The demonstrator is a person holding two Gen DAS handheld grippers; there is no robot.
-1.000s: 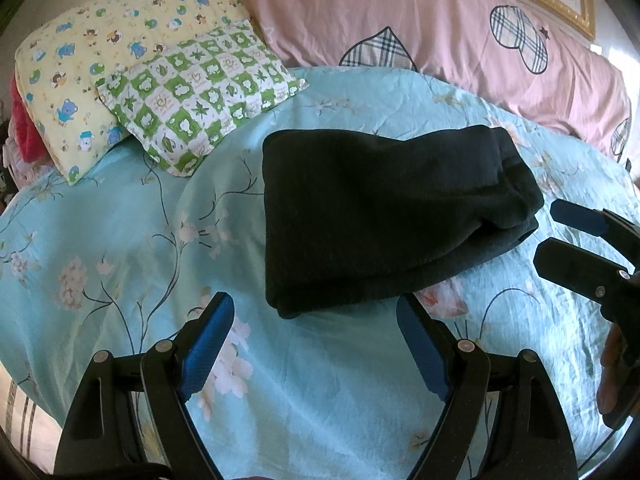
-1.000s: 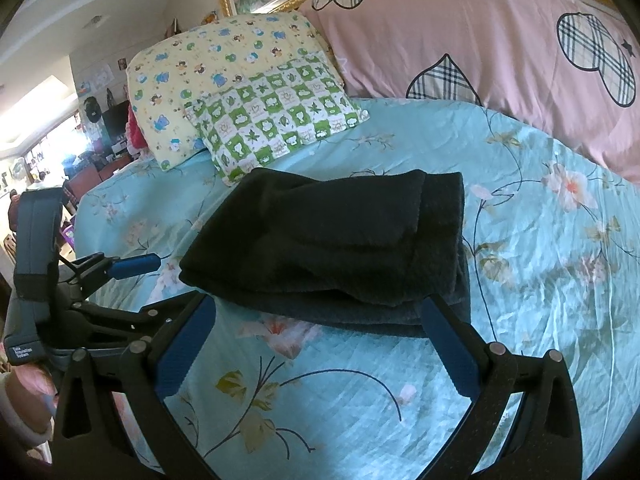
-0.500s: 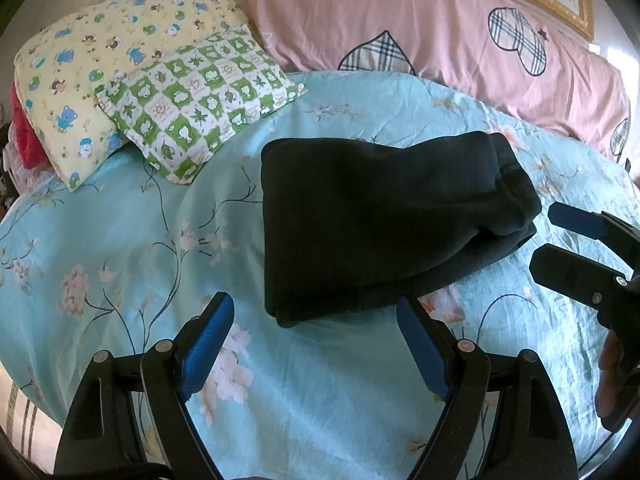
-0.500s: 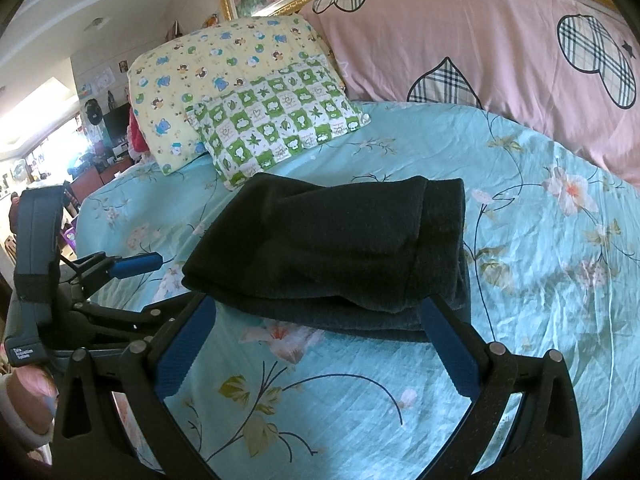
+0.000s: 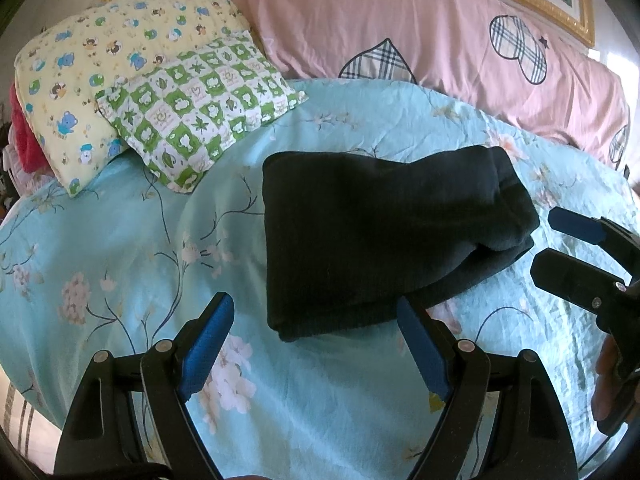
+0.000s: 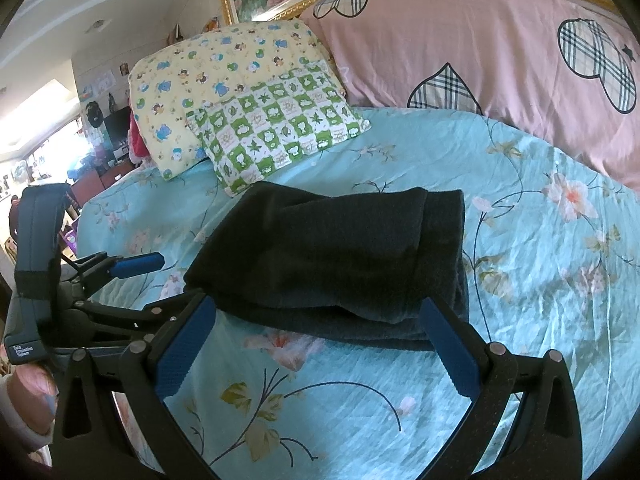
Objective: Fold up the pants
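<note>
Left wrist view: folded dark pants [image 5: 384, 240] lie on the bed [image 5: 120, 264] just ahead of both wide-spread, empty jaws; soft, limp fleece, likely best pinched at a folded edge.

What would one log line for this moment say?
pants: folded, on bed | left tongs: open, empty | right tongs: open, empty | both near pants' edge

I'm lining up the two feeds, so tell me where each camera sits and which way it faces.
Left wrist: on the left gripper, facing the folded black pants on the floral turquoise bedspread; right gripper at right edge.
Right wrist: on the right gripper, facing the pants from their other side; left gripper at left.
Shared: pants, green checked pillow.
</note>
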